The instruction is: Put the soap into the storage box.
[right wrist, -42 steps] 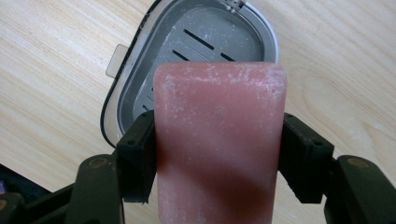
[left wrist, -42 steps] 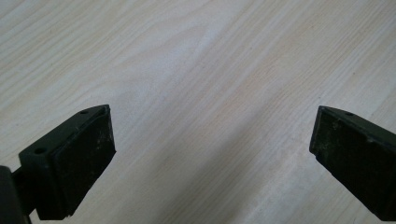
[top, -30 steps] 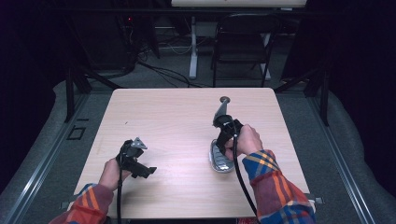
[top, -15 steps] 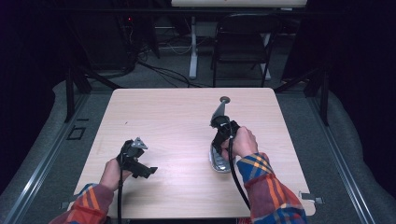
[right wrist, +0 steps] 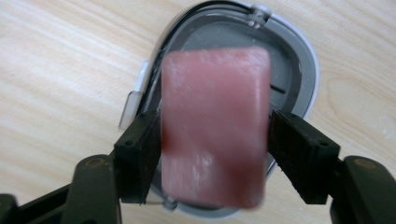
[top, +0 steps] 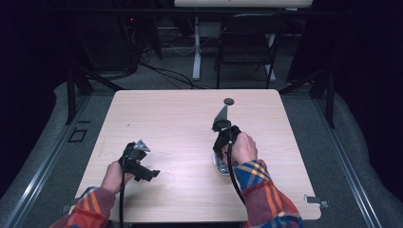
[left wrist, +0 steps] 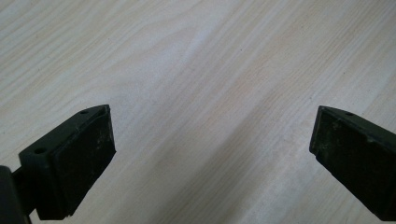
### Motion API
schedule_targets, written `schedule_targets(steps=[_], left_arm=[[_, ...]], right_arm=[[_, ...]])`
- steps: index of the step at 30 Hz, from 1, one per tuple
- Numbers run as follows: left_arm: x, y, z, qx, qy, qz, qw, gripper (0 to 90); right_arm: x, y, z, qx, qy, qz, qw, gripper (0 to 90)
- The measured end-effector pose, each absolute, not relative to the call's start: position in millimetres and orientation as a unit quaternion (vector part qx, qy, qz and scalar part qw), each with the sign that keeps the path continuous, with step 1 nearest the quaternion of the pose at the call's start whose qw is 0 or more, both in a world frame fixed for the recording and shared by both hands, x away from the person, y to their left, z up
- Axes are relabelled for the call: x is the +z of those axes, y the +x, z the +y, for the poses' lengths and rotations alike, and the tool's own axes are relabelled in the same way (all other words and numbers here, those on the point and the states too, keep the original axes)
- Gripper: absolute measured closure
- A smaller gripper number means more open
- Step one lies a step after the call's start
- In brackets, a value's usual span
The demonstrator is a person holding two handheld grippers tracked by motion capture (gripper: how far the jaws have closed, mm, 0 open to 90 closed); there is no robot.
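A pink rectangular block point(right wrist: 215, 126), like a bar of soap, sits between the jaws of my right gripper point(right wrist: 212, 135), which are shut on its two long sides. Just beneath it lies an oval grey dish with a pale rim point(right wrist: 299, 60); whether the block touches the dish I cannot tell. In the high view the right gripper point(top: 220, 148) points down over the dish point(top: 219, 166) at the table's right of centre. My left gripper point(top: 145, 170) hovers low at the front left. Its jaws point(left wrist: 210, 135) are open wide over bare wood.
The light wooden table point(top: 180, 123) has a small dark round grommet point(top: 229, 101) near its far edge. A black chair point(top: 247, 47) and cables stand on the floor beyond the table. Metal rails run along both sides.
My right hand has shifted slightly nearer and leftward over the dish, with the block still held. The left hand has stayed put.
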State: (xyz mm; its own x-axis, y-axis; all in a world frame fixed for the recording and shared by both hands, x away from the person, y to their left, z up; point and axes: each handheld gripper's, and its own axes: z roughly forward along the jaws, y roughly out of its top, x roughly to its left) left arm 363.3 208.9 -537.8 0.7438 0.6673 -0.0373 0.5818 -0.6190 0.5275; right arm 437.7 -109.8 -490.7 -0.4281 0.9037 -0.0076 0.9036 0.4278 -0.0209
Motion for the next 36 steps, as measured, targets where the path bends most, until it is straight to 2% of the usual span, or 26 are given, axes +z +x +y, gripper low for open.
schedule_targets(steps=[7, 14, 16, 18, 24, 36], left_arm=[[-538, 364, 209, 0.079, 0.895, 0.350, 0.265, 0.1], [-536, 362, 210, 0.080, 0.890, 0.356, 0.273, 0.1], [-535, 361, 210, 0.086, 0.888, 0.357, 0.277, 0.0], [-535, 362, 210, 0.089, 0.886, 0.362, 0.274, 0.0], [-534, 363, 205, 0.091, 0.886, 0.371, 0.263, 0.0], [-535, 360, 201, 0.110, 0.884, 0.380, 0.249, 0.0]], right_arm=[[-468, 428, -120, -0.025, -0.519, -0.855, -0.011, 28.0], [-443, 414, -170, -0.107, -0.506, -0.856, -0.019, 14.8], [-438, 407, -185, -0.132, -0.498, -0.857, -0.026, 13.8], [-437, 398, -198, -0.151, -0.492, -0.856, -0.047, 10.5], [-440, 379, -231, -0.200, -0.471, -0.857, -0.066, 0.0], [-451, 353, -256, -0.228, -0.436, -0.862, -0.120, 0.0]])
